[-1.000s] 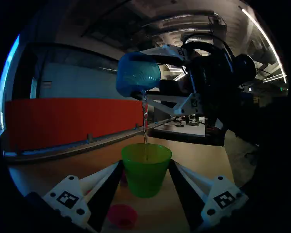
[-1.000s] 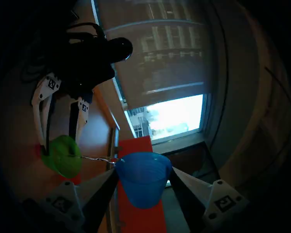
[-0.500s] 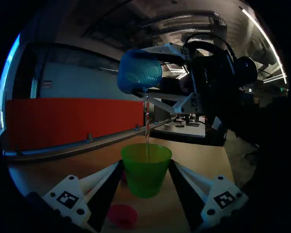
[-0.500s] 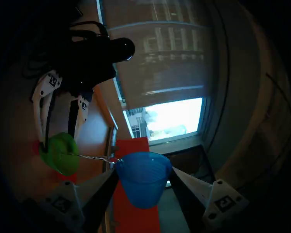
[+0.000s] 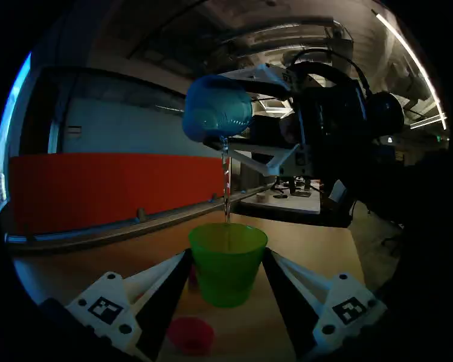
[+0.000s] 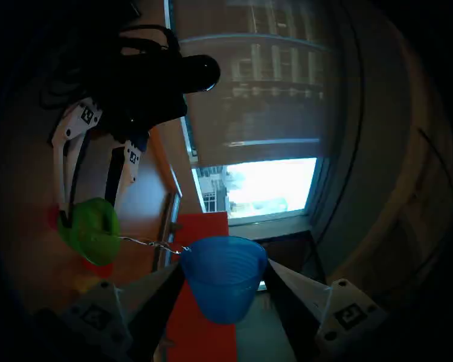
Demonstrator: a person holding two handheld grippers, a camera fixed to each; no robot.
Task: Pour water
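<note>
I count two cups and one water stream (image 5: 226,181). My left tool (image 5: 226,256) clamps the green cup (image 5: 228,271) upright on the worktop (image 5: 311,241). My right tool (image 6: 223,271) clamps the blue cup (image 5: 217,116) above it, tipped steeply.

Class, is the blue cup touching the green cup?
Apart. The left gripper view shows the blue cup above the green cup, with only a water stream between.

Translucent plastic green cup (image 5: 228,271) and blue cup (image 6: 224,292), smooth wooden table (image 5: 311,241).
</note>
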